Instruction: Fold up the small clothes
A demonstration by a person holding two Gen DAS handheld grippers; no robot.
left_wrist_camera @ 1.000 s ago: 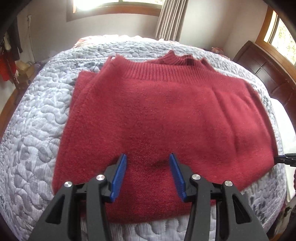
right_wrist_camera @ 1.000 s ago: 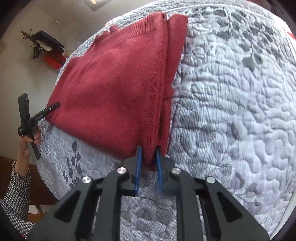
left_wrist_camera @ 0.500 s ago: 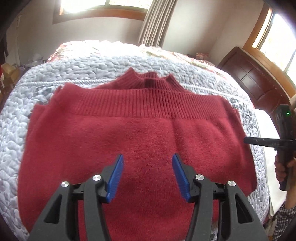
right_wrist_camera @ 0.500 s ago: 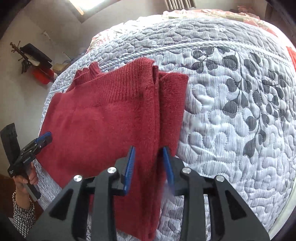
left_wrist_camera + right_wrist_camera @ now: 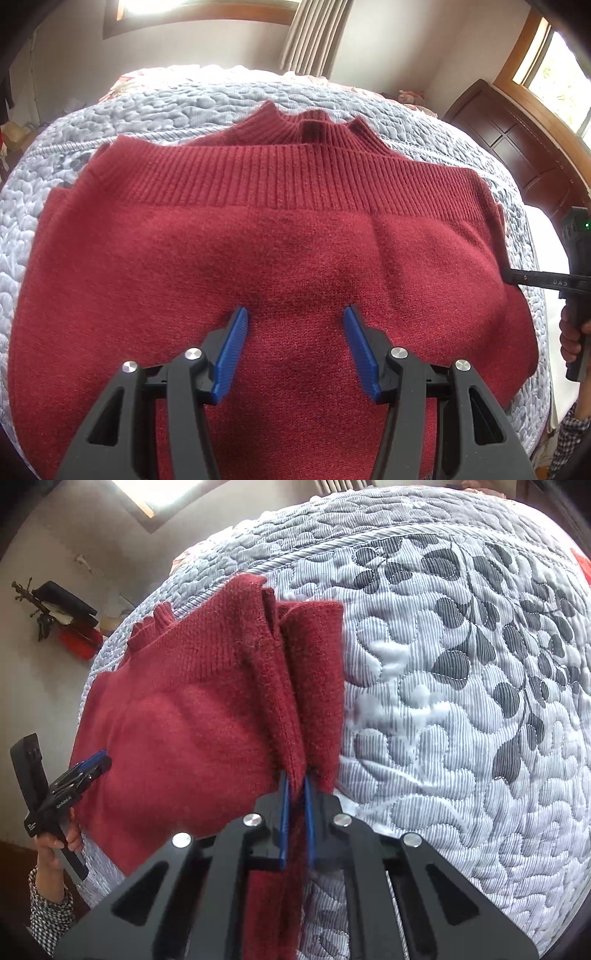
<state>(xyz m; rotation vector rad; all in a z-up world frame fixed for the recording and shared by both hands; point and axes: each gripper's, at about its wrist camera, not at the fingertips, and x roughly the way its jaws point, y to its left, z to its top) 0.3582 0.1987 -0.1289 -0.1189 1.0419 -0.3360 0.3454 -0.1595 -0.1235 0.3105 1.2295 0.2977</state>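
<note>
the red sweater lies folded on the bed. the left gripper is spread wide over it. the right gripper pinches its side edge.

Fuzzy knitted red sweater with ribbed hem, on matt quilted bedspread

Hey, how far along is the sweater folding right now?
Done: the red knit sweater lies folded on the grey quilted bedspread, hem ribbing up near the collar. In hand: the right gripper is shut on its side edge; the left gripper is open over the middle. Left: likely a final fold.
</note>
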